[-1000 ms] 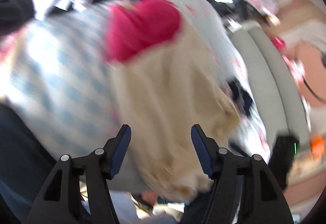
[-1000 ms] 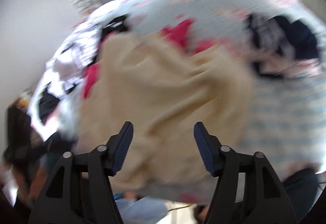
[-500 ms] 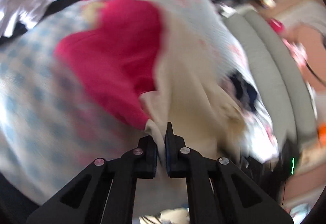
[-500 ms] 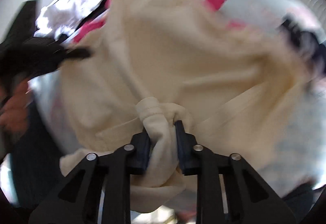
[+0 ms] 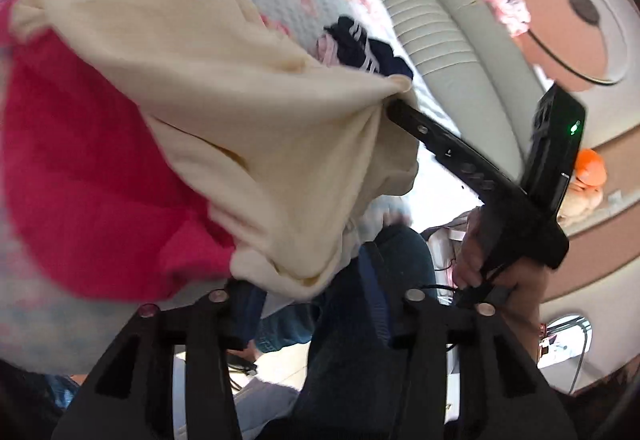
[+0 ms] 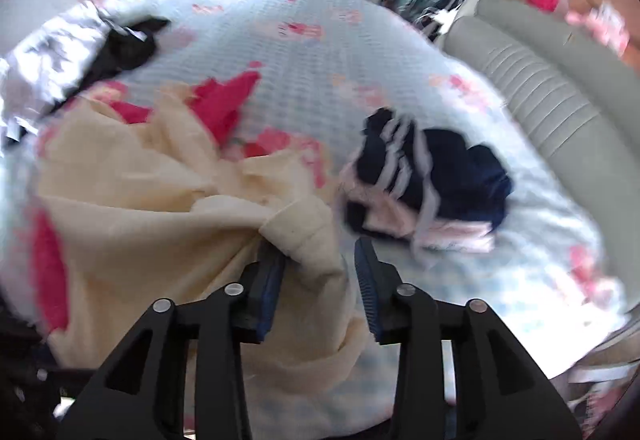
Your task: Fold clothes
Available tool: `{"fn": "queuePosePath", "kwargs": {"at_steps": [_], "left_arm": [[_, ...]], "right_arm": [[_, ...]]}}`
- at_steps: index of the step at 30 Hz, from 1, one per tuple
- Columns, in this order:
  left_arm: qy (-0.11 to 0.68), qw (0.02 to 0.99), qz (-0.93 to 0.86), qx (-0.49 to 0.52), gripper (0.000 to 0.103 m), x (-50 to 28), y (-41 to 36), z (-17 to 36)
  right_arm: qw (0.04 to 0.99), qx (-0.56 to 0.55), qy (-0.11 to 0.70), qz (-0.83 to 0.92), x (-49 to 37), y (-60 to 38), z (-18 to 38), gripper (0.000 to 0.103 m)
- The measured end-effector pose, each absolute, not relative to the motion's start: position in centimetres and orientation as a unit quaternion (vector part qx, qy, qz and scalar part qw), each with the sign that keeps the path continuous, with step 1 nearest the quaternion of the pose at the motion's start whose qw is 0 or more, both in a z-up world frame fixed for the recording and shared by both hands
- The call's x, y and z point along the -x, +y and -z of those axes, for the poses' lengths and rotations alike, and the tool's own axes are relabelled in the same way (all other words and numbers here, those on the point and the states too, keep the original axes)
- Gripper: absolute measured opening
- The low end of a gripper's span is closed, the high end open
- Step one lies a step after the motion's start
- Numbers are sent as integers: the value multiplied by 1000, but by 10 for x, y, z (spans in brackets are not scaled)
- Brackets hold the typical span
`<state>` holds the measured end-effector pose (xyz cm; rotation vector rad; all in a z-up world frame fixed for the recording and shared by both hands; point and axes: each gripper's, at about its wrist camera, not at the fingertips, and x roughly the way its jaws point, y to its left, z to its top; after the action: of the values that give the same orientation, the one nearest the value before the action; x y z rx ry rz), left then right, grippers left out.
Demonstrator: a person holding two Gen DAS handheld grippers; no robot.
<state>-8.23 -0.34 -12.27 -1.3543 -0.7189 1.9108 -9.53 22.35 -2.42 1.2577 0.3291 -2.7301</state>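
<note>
While both jaws gape, the cream garment [image 6: 132, 199] drapes the right gripper [image 6: 320, 284] — left gripper [image 5: 316, 304] beneath.

left gripper [image 5: 316, 304] jaws spread, right gripper [image 6: 320, 276] likewise apparently

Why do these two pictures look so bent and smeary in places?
Both wrist views are fisheye, so the edges curve inside a dark round rim. Left wrist view: the cream garment is fairly sharp. Right wrist view: the navy striped clothes and bedspread are motion-blurred, and the window area is blown out.
</note>
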Motion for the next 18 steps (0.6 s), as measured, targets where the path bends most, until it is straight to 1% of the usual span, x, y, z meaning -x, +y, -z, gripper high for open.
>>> {"fn": "queuePosePath", "kwargs": {"at_steps": [2,3,4,5,6,7,8,9,12,13,14,15,16,18], "left_arm": [[-289,327,-745,505,48,76,-37,119],[-295,315,-753,498,51,76,-52,117],[-300,292,-765,490,52,75,-65,114],[-305,269,-776,482,52,74,-79,112],[-317,244,-783,476,52,74,-95,114],[-327,221,-789,471,52,75,-110,116],[-333,203,-791,472,52,78,-118,121],[-339,184,-793,472,52,81,-126,125],[-354,131,-797,472,52,91,-148,136],[-347,128,-800,473,52,96,-147,136],[-341,125,-803,474,52,101,-145,136],[-334,122,-805,475,53,106,-144,136],[-327,118,-808,476,53,111,-143,136],[-314,112,-813,478,55,121,-140,136]], "right_arm": [[110,-418,24,901,88,233,15,49],[133,-412,-4,901,83,231,8,57],[156,-405,-30,901,79,227,0,62],[179,-399,-35,899,75,216,-5,67],[201,-393,-36,896,73,203,-9,68],[207,-404,-21,891,73,189,1,69],[210,-418,-2,884,74,175,14,77],[212,-431,16,877,74,161,27,83],[220,-468,71,853,76,118,65,83],[222,-480,90,844,77,104,78,82],[224,-492,108,835,78,90,90,73],[226,-503,126,825,78,75,103,43],[203,-502,154,827,79,73,118,27],[192,-507,142,828,81,84,130,17]]}}
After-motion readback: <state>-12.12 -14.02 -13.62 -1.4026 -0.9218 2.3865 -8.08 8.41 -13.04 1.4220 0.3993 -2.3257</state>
